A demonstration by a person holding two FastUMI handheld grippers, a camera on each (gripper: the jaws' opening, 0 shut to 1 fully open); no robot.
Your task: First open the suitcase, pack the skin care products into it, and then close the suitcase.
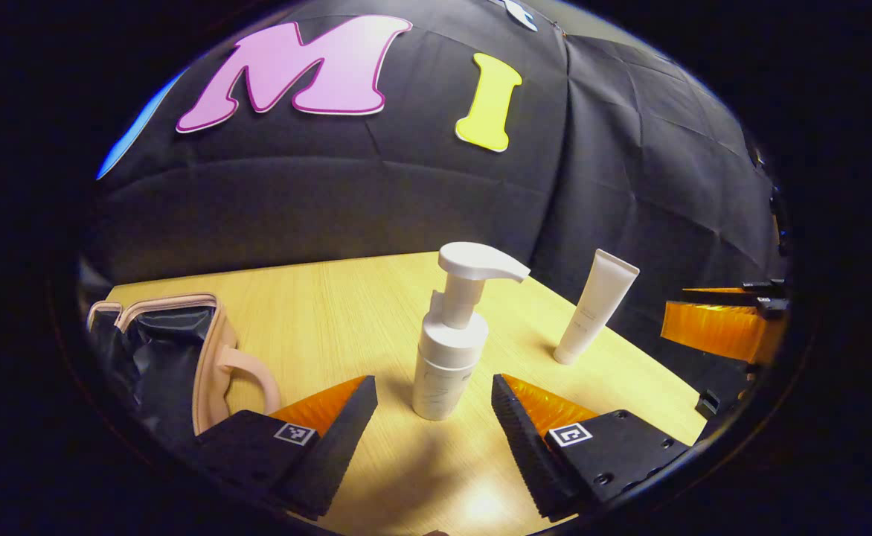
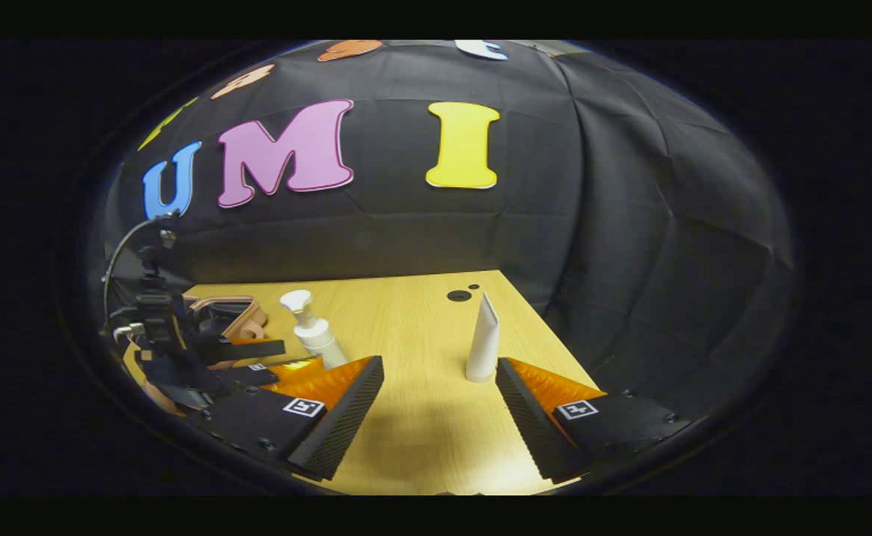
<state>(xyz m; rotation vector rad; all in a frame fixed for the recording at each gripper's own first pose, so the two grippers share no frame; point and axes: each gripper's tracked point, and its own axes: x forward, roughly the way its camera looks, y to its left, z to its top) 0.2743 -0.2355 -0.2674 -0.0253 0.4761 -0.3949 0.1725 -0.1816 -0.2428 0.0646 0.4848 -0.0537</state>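
**Suitcase lies open as two skin care items wait on the table**

Suitcase, pale pink with a dark lining, sits unzipped and open at the left end of a light wooden table, its looped handle turned toward the middle of the tabletop. In the left gripper view, a white pump bottle stands upright just beyond the left gripper, framed in the gap between the two fingers, its nozzle pointing right. The left gripper's fingers are spread wide and touch nothing; the bottle stands free of both pads. A white tube stands on its cap farther right, near the table's far edge, well apart from the pump bottle and leaning slightly in the fisheye picture. Orange and black parts of the other gripper show at the right rim of that view, past the table's edge.

In the right gripper view, the right gripper hovers over the table with its fingers likewise parted and empty. The white tube stands upright just ahead of the right-hand finger, close beside its tip; whether they touch cannot be told. The pump bottle stands to the left, with the suitcase behind it, partly hidden by the left gripper and its mounted hardware. Two dark round spots mark the tabletop near its far edge, behind the tube.
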